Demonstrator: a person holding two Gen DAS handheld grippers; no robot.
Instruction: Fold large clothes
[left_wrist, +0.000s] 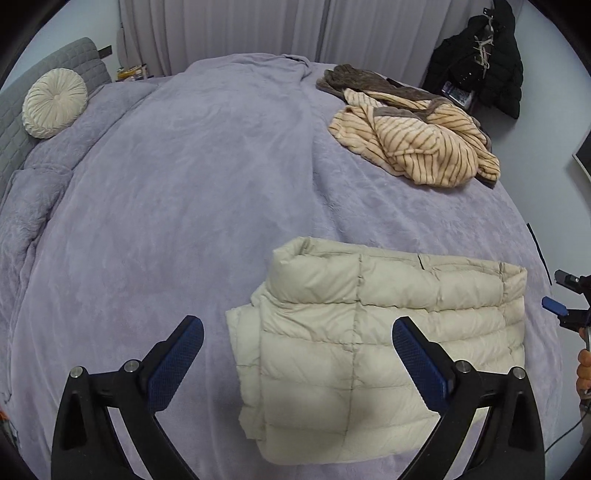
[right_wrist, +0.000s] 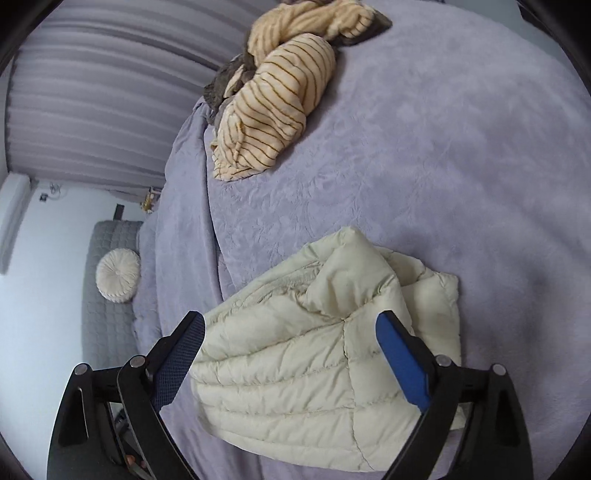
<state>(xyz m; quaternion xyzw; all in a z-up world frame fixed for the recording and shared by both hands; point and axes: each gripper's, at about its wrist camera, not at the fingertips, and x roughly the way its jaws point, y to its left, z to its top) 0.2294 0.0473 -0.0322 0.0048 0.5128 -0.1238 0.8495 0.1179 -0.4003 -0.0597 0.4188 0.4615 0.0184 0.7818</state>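
Observation:
A cream quilted puffer jacket (left_wrist: 369, 332) lies folded into a thick rectangle on the lilac bedspread (left_wrist: 184, 184), near the bed's front edge. My left gripper (left_wrist: 297, 330) is open and empty, hovering above the jacket's left part. The jacket also shows in the right wrist view (right_wrist: 295, 369), with its collar bunched on top. My right gripper (right_wrist: 290, 325) is open and empty just above it. The right gripper's tip shows in the left wrist view (left_wrist: 561, 295) by the jacket's right edge.
A crumpled tan striped fleece garment with a brown lining (left_wrist: 417, 136) lies at the far right of the bed; it also shows in the right wrist view (right_wrist: 273, 92). A round cream cushion (left_wrist: 54, 103) leans on the grey headboard (left_wrist: 22, 122). Dark coats (left_wrist: 487, 62) hang by the wall.

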